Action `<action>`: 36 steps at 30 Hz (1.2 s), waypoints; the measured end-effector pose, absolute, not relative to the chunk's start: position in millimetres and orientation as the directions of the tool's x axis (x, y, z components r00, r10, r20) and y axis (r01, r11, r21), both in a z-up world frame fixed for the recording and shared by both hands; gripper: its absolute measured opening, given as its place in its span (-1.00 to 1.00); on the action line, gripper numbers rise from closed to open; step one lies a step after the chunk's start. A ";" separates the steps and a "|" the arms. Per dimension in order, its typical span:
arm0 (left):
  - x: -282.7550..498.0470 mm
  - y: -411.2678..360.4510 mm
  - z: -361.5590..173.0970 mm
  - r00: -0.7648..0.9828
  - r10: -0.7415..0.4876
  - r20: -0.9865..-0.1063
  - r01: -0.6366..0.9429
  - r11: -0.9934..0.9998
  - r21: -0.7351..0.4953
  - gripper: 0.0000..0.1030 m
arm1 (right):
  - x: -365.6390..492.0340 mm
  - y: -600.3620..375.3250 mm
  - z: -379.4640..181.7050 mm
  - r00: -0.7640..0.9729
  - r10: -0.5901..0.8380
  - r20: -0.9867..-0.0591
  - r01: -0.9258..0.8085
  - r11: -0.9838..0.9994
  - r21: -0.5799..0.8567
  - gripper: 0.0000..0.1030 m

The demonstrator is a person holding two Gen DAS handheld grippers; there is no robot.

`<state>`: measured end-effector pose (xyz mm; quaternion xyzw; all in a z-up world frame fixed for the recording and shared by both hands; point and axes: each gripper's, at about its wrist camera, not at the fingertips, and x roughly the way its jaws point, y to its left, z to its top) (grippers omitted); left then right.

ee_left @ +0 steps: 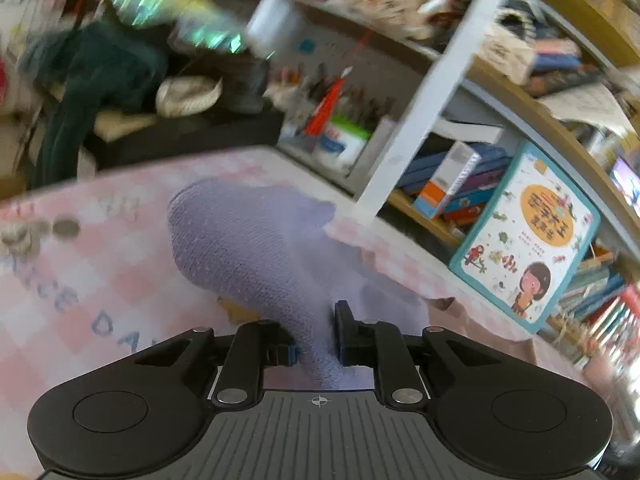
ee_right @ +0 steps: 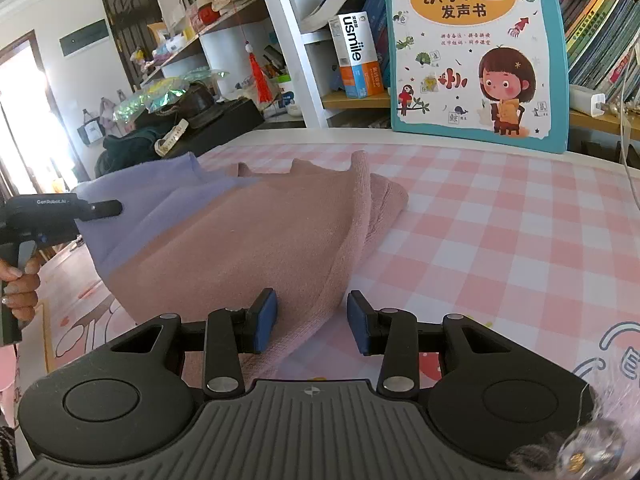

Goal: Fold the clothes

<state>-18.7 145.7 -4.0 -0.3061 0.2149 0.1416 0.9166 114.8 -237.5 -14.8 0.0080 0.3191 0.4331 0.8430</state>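
Note:
A lavender knit cloth (ee_left: 256, 240) is pinched between the jaws of my left gripper (ee_left: 316, 344) and lifted off the pink checked tabletop (ee_left: 100, 248). In the right wrist view the same lavender cloth (ee_right: 144, 200) lies partly under a dusty pink cloth (ee_right: 256, 240), and the left gripper (ee_right: 100, 209) holds its left edge. My right gripper (ee_right: 312, 322) is open, its jaws on either side of the pink cloth's near edge, with the cloth running between them.
A large children's book (ee_right: 476, 48) leans against the bookshelf (ee_right: 360, 98) at the table's far edge. Books, boxes and a red tassel (ee_right: 258, 76) fill the shelves. A dark garment (ee_right: 132, 144) hangs beyond the table's left end.

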 end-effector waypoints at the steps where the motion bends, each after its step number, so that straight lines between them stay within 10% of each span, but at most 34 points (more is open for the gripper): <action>1: -19.5 154.2 -11.8 0.866 0.103 -0.489 -0.400 0.729 -0.555 -0.68 | 114.7 -237.2 -14.8 0.422 0.735 -0.531 -0.725 0.625 0.288 -0.29; 10: -23.6 183.1 -42.5 0.886 0.018 -0.463 -0.401 0.527 -0.749 -0.58 | 113.7 -234.7 -14.5 0.429 0.728 -0.535 -0.730 0.628 0.269 -0.29; 21: -15.4 135.1 32.4 0.922 0.060 -0.382 -0.286 0.769 -0.571 -0.77 | 112.7 -234.3 -14.0 0.437 0.723 -0.536 -0.730 0.633 0.259 -0.27; 31: 7.9 -14.3 66.5 0.925 -0.024 -0.380 0.023 1.000 -0.007 -0.73 | 114.6 -236.8 -14.4 0.431 0.727 -0.534 -0.727 0.631 0.271 -0.27; 36: 11.3 -92.3 14.0 0.858 0.012 -0.514 0.218 0.897 0.384 -0.25 | 117.7 -238.9 -15.7 0.423 0.735 -0.530 -0.723 0.626 0.292 -0.26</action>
